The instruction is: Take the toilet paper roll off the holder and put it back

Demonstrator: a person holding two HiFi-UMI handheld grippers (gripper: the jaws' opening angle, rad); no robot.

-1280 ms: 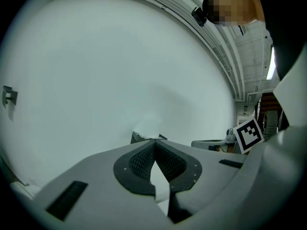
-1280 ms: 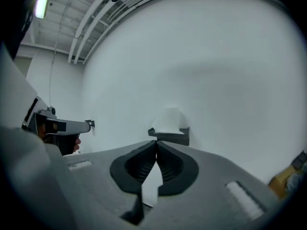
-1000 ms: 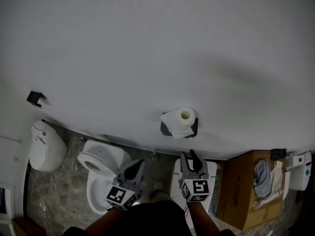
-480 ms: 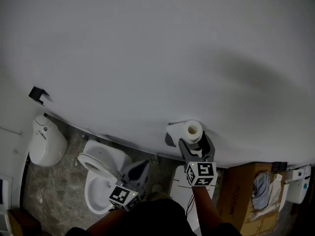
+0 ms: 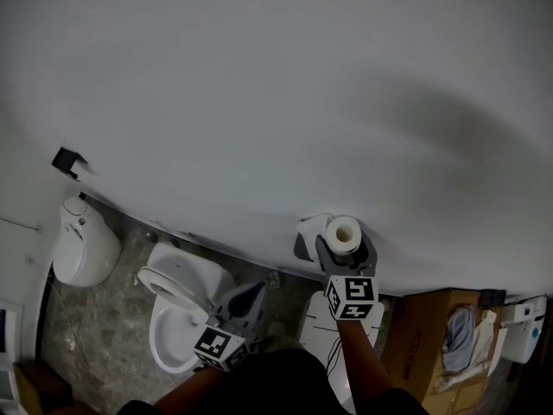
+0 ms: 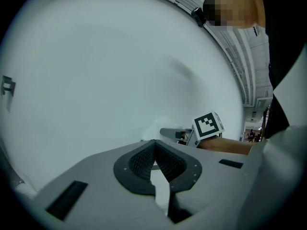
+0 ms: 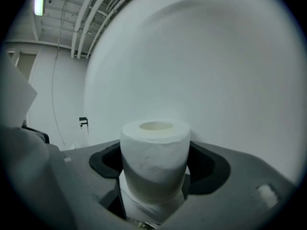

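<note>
A white toilet paper roll (image 5: 344, 234) stands on end on a dark holder (image 5: 302, 245) fixed to the white wall, with a loose tail of paper hanging at its left. My right gripper (image 5: 346, 249) reaches up to it, and its jaws are closing with the roll (image 7: 154, 152) between them. The black pads (image 7: 104, 161) flank the roll on both sides, and the paper shows no dent. My left gripper (image 5: 251, 290) hangs lower to the left, away from the roll. Its jaws are shut, tips together and holding nothing (image 6: 154, 143).
A white toilet (image 5: 177, 305) and a white bin-like unit (image 5: 79, 249) stand on the stone floor at the left. A cardboard box (image 5: 415, 335) with cloth and a white device (image 5: 527, 322) sit at the right. A small black hook (image 5: 67, 161) is on the wall.
My right gripper has risen from low near the floor up to the roll, and its jaws have spread to either side of it. The left gripper has barely moved.
</note>
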